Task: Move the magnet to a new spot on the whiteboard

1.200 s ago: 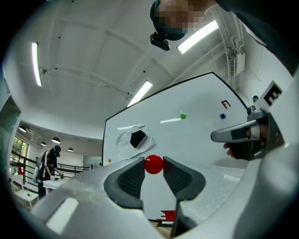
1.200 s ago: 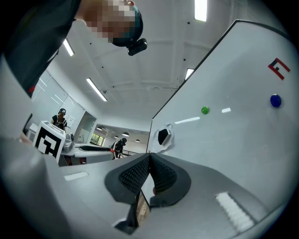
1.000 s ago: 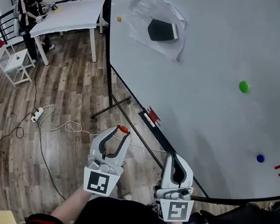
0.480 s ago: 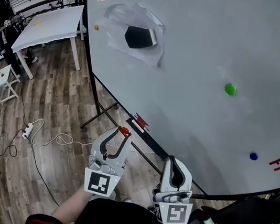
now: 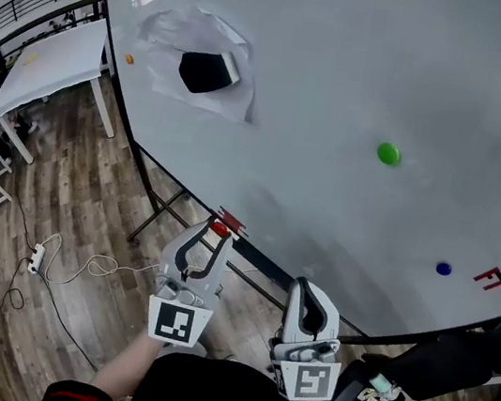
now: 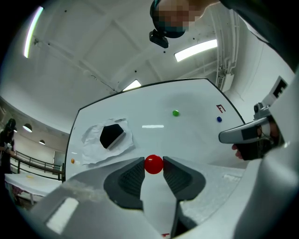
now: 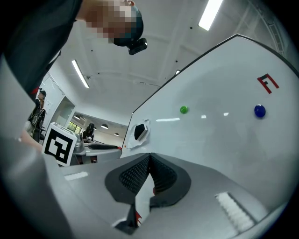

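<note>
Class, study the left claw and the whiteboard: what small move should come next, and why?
Probably raise the left claw toward a bare patch of the whiteboard: it is shut on the red magnet, held off the board near its lower edge.

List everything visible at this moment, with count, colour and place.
whiteboard: 1, white, fills the upper right of the head view
green magnet: 1, green, on the board, right of centre
blue magnet: 1, blue, low right on the board
F mark: 1, red, just right of the blue magnet
orange magnet: 1, orange, near the board's left edge
eraser: 1, black, upper left of the board
crumpled sheet: 1, white, around the eraser
table: 1, white, left of the board
power strip: 1, white, on the floor, cable attached
red magnet: 1, red, between the left gripper's jaws
left gripper: 1, grey, shut on the red magnet
right gripper: 1, grey, jaws together, empty
</note>
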`<state>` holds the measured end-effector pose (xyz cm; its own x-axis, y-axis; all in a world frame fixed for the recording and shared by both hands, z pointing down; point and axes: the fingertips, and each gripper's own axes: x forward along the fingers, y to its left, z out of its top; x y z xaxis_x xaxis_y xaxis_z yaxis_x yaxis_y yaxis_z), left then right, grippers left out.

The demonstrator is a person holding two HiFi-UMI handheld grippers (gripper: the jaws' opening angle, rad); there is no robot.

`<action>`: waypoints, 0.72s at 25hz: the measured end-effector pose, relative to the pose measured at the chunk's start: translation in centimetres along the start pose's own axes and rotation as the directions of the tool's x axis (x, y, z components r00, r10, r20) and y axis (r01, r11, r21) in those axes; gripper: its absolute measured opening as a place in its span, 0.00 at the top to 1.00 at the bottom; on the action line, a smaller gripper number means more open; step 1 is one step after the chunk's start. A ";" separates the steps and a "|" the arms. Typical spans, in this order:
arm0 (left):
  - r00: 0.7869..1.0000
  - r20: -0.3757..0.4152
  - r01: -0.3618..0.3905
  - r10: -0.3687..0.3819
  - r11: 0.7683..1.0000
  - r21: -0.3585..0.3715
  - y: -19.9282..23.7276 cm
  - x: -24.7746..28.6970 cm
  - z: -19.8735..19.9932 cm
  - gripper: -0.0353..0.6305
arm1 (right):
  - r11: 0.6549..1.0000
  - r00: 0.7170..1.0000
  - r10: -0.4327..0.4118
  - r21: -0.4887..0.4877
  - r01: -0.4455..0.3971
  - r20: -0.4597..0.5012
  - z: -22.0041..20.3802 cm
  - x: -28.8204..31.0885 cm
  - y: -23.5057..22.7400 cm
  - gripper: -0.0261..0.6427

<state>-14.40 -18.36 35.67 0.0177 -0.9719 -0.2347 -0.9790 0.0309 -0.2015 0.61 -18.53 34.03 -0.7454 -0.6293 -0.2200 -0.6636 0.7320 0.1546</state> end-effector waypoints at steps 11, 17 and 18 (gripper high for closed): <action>0.997 0.008 0.079 -0.078 0.995 -0.059 -0.5 4.5 -1.4 0.75 | 0.994 0.995 -0.104 -0.021 0.104 0.006 0.0 0.8 -2.3 0.96; 0.994 -0.004 0.105 -0.105 0.991 -0.080 -0.3 6.4 -2.4 0.75 | 0.988 0.989 -0.145 -0.043 0.145 0.009 -0.1 1.5 -2.8 0.96; 0.994 -0.005 0.108 -0.109 0.991 -0.079 -0.3 6.7 -2.6 0.75 | 0.987 0.988 -0.152 -0.044 0.152 0.001 -0.2 1.6 -2.9 0.96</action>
<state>-14.56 -25.45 36.60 0.1233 -0.9706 -0.2069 -0.9843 -0.0930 -0.1501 1.35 -21.69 33.46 -0.6355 -0.7331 -0.2423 -0.7715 0.6153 0.1616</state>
